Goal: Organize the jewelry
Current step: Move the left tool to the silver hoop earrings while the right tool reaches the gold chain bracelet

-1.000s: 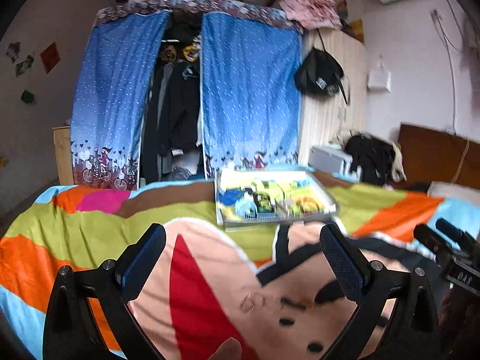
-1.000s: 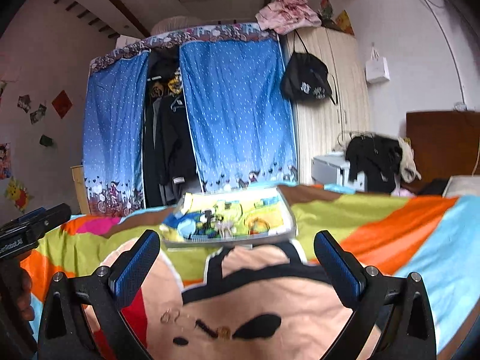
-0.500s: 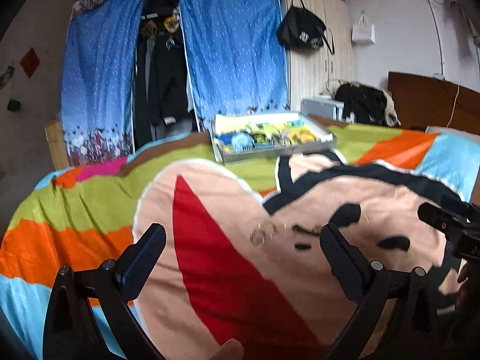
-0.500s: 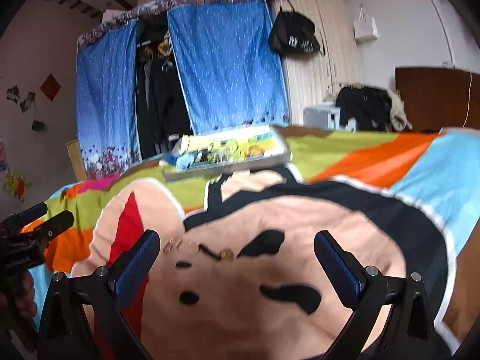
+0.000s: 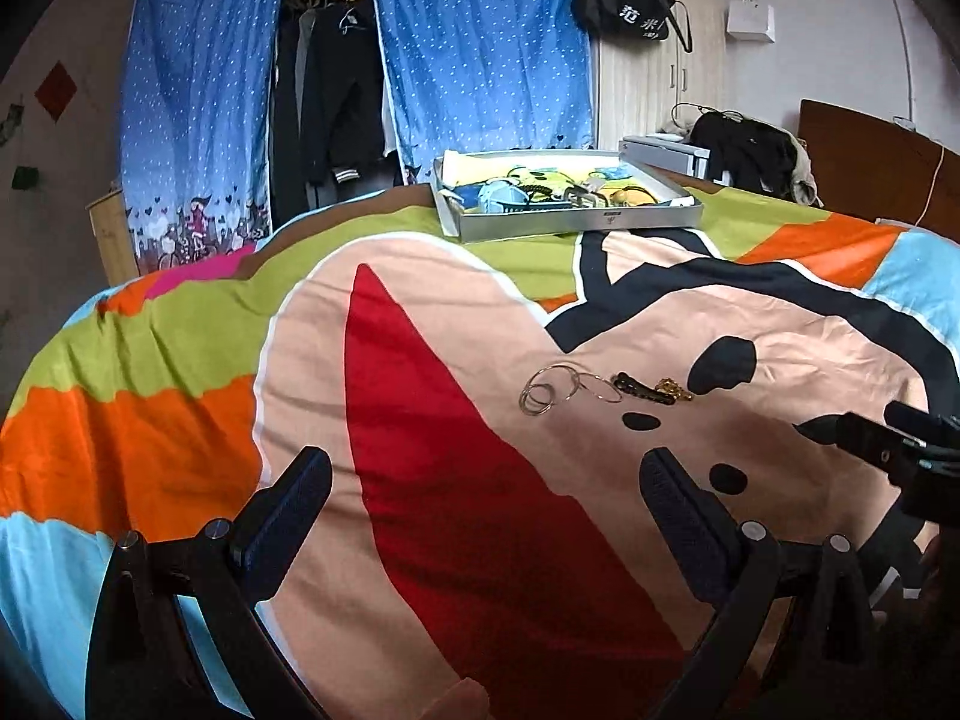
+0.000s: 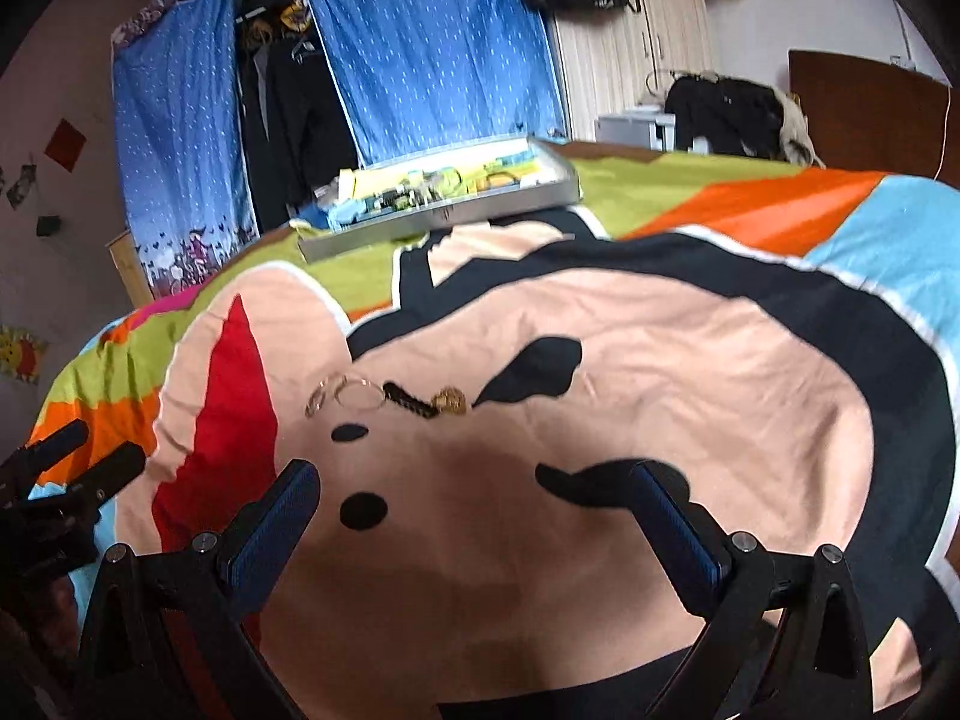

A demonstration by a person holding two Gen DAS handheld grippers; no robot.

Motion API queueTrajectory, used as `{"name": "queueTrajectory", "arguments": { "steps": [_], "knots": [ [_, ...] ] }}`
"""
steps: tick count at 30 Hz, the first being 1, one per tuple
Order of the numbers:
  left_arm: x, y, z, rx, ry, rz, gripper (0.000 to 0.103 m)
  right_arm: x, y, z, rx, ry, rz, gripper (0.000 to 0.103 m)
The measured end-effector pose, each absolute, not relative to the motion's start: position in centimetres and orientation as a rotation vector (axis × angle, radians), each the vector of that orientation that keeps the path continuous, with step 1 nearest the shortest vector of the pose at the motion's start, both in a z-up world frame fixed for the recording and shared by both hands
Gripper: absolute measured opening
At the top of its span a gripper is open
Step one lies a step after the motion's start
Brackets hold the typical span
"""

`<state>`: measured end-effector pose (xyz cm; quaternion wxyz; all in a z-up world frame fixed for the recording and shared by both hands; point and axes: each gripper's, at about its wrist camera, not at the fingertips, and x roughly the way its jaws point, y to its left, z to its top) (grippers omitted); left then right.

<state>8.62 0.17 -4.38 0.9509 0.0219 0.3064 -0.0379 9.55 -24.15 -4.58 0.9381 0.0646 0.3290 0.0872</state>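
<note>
Grippers are hovering low over the near part of a bright cartoon-print bedspread: the left gripper and the right gripper are both gaping wide, gripping nothing. Beyond them, around the middle of the bedspread, thin wire hoops, a black hair clip and a small gold chain are lying in a close row. Farther off, by the far edge, a shallow grey tray is sitting, holding assorted colourful pieces. Blue curtains are hanging behind.
</note>
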Motion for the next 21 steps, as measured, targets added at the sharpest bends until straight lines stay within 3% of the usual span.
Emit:
{"name": "queueTrajectory", "arguments": {
  "steps": [21],
  "knots": [
    [10.7, 0.9, -6.2, 0.033, 0.664, -0.086, 0.101, 11.8, -22.1, -6.3, 0.049, 0.715, 0.198, 0.103]
  ]
}}
